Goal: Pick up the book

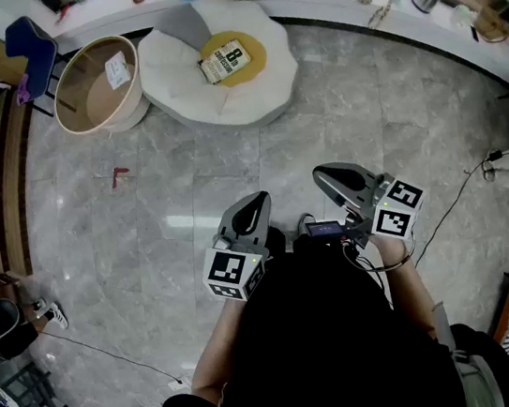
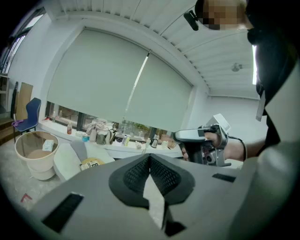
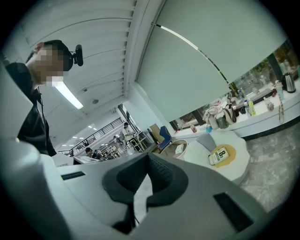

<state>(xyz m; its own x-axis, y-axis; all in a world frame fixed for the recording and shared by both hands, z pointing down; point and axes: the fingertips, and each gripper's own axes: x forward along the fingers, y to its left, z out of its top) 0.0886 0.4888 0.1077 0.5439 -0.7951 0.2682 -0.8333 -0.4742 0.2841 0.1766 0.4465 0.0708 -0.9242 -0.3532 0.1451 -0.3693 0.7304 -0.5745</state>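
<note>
Book (image 1: 225, 61) lies on a yellow pad (image 1: 259, 66) on the pouf (image 1: 211, 102); left tongs (image 1: 255, 203) and right tongs (image 1: 325, 178) are closed, empty.

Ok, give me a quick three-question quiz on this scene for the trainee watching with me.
1. Where does the book lie?
A) on the floor
B) on a yellow pad on the white cushion
C) in the basket
2. True or false: in the head view the basket stands right of the white cushion.
3. Fill in: the left gripper and the right gripper both have their jaws ____, with nothing between them.

Key
1. B
2. False: the basket stands left of it.
3. shut
</note>
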